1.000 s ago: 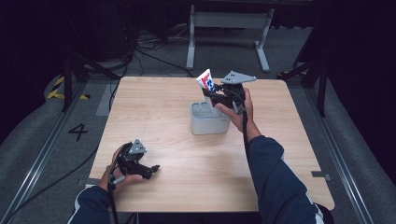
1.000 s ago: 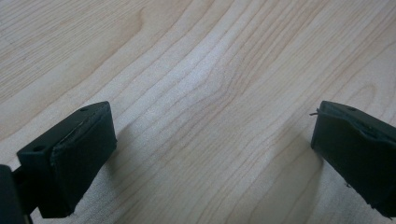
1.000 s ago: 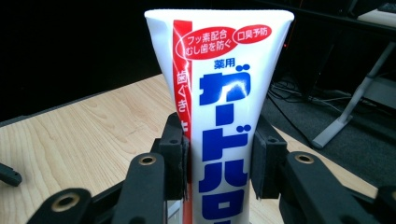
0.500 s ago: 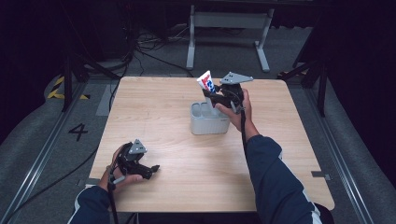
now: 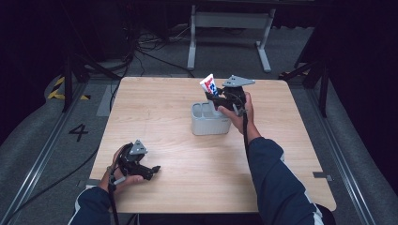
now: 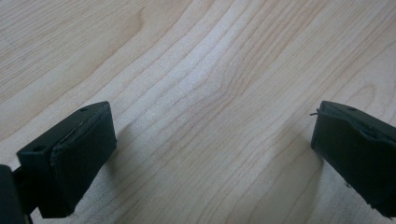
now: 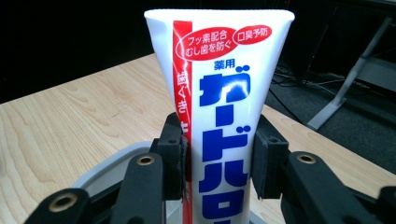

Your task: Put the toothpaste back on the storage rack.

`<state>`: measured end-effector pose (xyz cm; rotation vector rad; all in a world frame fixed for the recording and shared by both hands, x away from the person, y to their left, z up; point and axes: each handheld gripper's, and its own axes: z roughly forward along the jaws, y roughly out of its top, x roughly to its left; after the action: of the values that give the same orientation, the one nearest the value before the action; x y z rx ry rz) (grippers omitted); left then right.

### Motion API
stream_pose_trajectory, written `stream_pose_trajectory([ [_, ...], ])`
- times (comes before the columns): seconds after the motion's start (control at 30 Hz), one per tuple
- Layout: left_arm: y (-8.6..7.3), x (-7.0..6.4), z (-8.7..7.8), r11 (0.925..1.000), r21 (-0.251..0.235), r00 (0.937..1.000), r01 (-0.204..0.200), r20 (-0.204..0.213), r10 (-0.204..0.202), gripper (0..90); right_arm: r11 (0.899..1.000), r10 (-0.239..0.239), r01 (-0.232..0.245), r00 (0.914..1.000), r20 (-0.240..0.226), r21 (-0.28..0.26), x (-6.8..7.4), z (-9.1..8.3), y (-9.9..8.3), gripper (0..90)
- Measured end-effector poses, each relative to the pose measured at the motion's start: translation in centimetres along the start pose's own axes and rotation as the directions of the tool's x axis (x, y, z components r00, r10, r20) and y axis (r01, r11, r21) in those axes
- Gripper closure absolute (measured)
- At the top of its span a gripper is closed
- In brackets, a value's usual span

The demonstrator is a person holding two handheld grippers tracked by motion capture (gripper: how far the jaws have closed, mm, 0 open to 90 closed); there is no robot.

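A white toothpaste tube (image 7: 219, 93) with red and blue print stands upright between the jaws of my right gripper (image 7: 217, 154), which is shut on it. In the high view the tube (image 5: 208, 84) sticks up above a grey container (image 5: 209, 123) at the table's middle, with the right gripper (image 5: 224, 99) over the container's far right side. My left gripper (image 5: 151, 169) rests near the table's front left corner. In the left gripper view its jaws stand wide apart over bare wood, with nothing between the fingertips (image 6: 70, 158).
The wooden table (image 5: 164, 112) has bare surface around the container. Beyond its far edge stand a white metal frame (image 5: 230, 21) and cables on the dark floor. A "4" mark (image 5: 79, 132) lies on the floor at the left.
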<state>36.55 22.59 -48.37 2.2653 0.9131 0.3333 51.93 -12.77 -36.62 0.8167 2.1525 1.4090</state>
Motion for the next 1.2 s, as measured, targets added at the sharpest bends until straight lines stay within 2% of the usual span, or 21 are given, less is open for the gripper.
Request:
stream_pose_trajectory([
  [0.17, 0.0, 0.0, 0.0, 1.0000, 0.000, 1.0000, 0.000, 0.000, 0.000, 0.3, 1.000, 0.000, 0.000, 1.0000, -0.005, 0.010, 0.0, -0.3, -0.5, 62.1],
  [0.33, 0.0, 0.0, 0.0, 1.0000, 0.000, 1.0000, 0.000, 0.000, 0.000, 0.4, 0.999, -0.025, 0.025, 0.9997, -0.004, 0.029, 0.2, -0.6, -1.0, 61.0],
  [0.67, 0.0, 0.0, 0.0, 1.0000, -0.001, 1.0000, 0.001, 0.000, -0.001, 0.4, 0.997, -0.026, 0.026, 0.9996, -0.014, 0.067, 0.0, -1.4, -2.0, 60.4],
  [0.87, 0.0, 0.0, 0.0, 1.0000, 0.000, 1.0000, 0.000, 0.000, 0.000, 0.3, 0.994, -0.043, 0.045, 0.9989, -0.016, 0.099, 0.2, -1.3, -2.2, 60.2],
  [1.2, 0.0, 0.0, 0.0, 1.0000, 0.000, 1.0000, 0.001, 0.001, -0.001, 0.3, 0.993, -0.032, 0.034, 0.9992, -0.023, 0.114, 0.1, -1.3, -2.5, 58.9],
])
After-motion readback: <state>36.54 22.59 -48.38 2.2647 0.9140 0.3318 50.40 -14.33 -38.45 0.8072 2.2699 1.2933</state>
